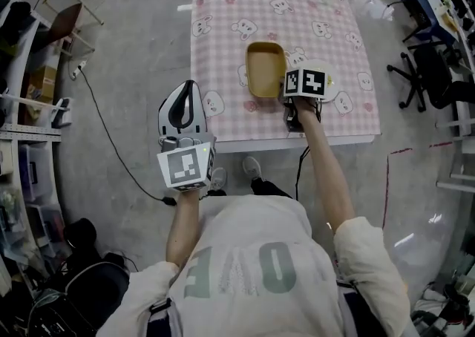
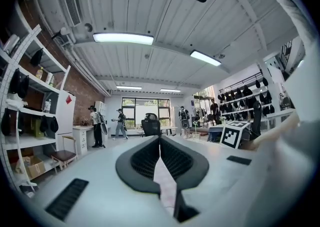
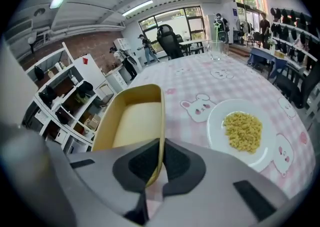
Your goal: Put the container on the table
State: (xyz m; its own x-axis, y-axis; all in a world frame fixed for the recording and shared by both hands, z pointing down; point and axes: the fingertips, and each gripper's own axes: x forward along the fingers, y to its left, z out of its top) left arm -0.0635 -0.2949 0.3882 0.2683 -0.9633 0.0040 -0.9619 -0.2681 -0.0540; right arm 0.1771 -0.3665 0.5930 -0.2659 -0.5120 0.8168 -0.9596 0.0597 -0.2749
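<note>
Right gripper clamped on the yellow container rim, over the pink table. Left gripper closed, empty.

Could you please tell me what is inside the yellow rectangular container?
The yellow rectangular container looks empty: only its bare floor shows. The right tool, shut on its rim, hides the near corner.

The container is smooth matt plastic, the tablecloth cloth.

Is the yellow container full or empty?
Empty: the container shows a bare yellow floor in the right gripper view.
</note>
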